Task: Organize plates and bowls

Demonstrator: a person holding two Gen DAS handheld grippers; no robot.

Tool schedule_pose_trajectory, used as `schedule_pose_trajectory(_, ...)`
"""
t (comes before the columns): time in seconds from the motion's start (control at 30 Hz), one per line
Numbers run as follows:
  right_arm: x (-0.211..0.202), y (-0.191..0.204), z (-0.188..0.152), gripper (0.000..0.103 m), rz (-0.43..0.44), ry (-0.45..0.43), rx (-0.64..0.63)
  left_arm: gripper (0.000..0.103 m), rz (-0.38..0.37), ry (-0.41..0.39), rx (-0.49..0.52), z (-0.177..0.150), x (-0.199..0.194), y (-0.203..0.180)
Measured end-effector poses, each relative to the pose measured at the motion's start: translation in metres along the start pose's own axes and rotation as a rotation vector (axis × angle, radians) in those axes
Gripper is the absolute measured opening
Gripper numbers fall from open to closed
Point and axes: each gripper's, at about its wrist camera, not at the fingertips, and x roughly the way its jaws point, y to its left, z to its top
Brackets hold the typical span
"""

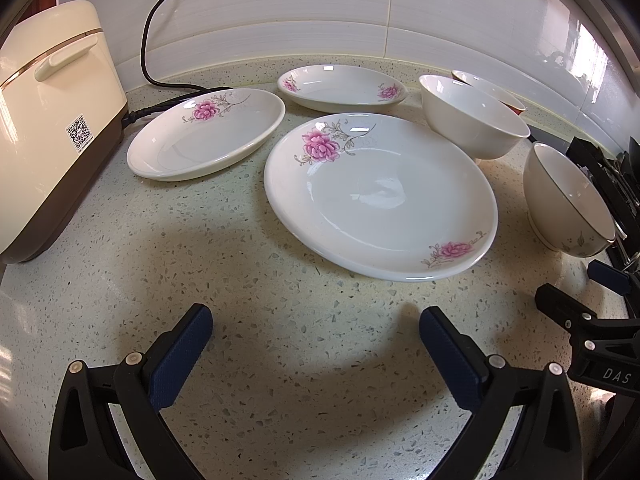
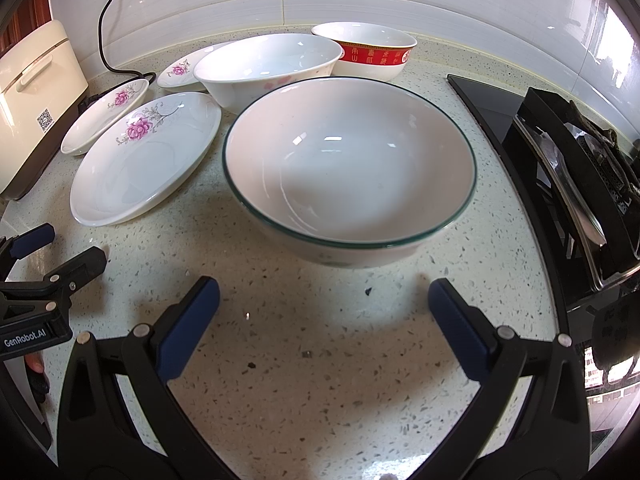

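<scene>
Jaws on your left gripper (image 1: 316, 344) and right gripper (image 2: 324, 316) gaped empty; plates (image 1: 380, 196) and bowls (image 2: 350, 168) sat scattered, unstacked, on the desk (image 1: 248, 264).

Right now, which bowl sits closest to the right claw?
The green-rimmed bowl, directly ahead of the open right claw. The plain white bowl and the red-banded bowl stand behind it.

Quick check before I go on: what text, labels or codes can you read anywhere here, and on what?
"DAS" on the right gripper body.
"GenRobot.AI" on the left gripper body.
QR code sticker on the rice cooker: print too small to read.
Gold characters on the red-banded bowl: not legible.
</scene>
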Motion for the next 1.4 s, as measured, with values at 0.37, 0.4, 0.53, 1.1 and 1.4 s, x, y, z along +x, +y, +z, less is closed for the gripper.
schedule_pose_trajectory(0.37,0.0,0.0,0.0,0.103,0.0,0.0,0.0,0.103,0.0,0.0,0.0,0.0,0.0,0.0)
schedule_pose_trajectory(0.4,0.0,0.0,0.0,0.103,0.0,0.0,0.0,0.103,0.0,0.0,0.0,0.0,0.0,0.0)
schedule_pose_trajectory(0.53,0.0,0.0,0.0,0.103,0.0,0.0,0.0,0.103,0.0,0.0,0.0,0.0,0.0,0.0)
schedule_pose_trajectory(1.1,-0.001,0.001,-0.001,0.103,-0.007,0.0,0.01,0.103,0.0,0.0,0.0,-0.001,-0.001,0.0)
schedule_pose_trajectory(1.4,-0.019,0.007,-0.016,0.103,0.002,0.059,0.005,0.103,-0.092,0.057,0.129,-0.001,-0.004,0.002)
